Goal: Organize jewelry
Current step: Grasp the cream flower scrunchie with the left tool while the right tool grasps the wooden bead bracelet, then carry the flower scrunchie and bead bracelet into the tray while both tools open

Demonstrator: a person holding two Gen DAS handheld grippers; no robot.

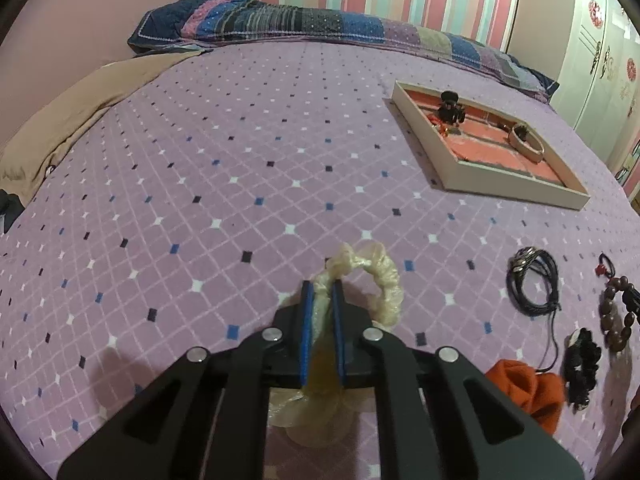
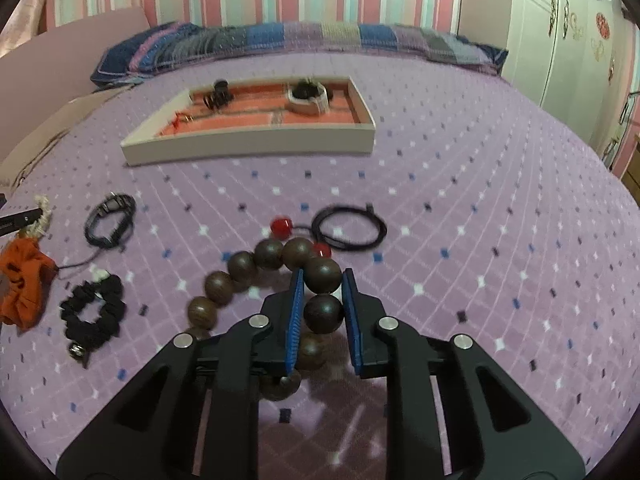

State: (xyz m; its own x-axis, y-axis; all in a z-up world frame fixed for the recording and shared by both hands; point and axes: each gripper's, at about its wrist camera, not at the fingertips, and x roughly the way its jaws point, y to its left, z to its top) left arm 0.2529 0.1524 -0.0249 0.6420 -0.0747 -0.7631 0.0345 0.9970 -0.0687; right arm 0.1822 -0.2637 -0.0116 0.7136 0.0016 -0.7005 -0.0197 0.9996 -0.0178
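Observation:
My left gripper (image 1: 321, 286) is shut on a cream scrunchie (image 1: 376, 280), held above the purple bedspread. My right gripper (image 2: 322, 278) is shut on a brown wooden bead bracelet (image 2: 240, 268), whose beads hang to the left of the fingers. The white jewelry tray (image 2: 248, 146) with a red lining lies farther up the bed and shows in the left wrist view (image 1: 420, 136) at the right. It holds a black hair clip (image 2: 218, 96) and a white band (image 2: 310, 100).
On the bedspread lie a black cord bracelet (image 2: 110, 220), a black scrunchie (image 2: 94, 310), an orange scrunchie (image 2: 24, 280), a black cord loop (image 2: 348, 228) and a red-bead hair tie (image 2: 282, 228). A patchwork pillow (image 2: 280, 40) lies at the head.

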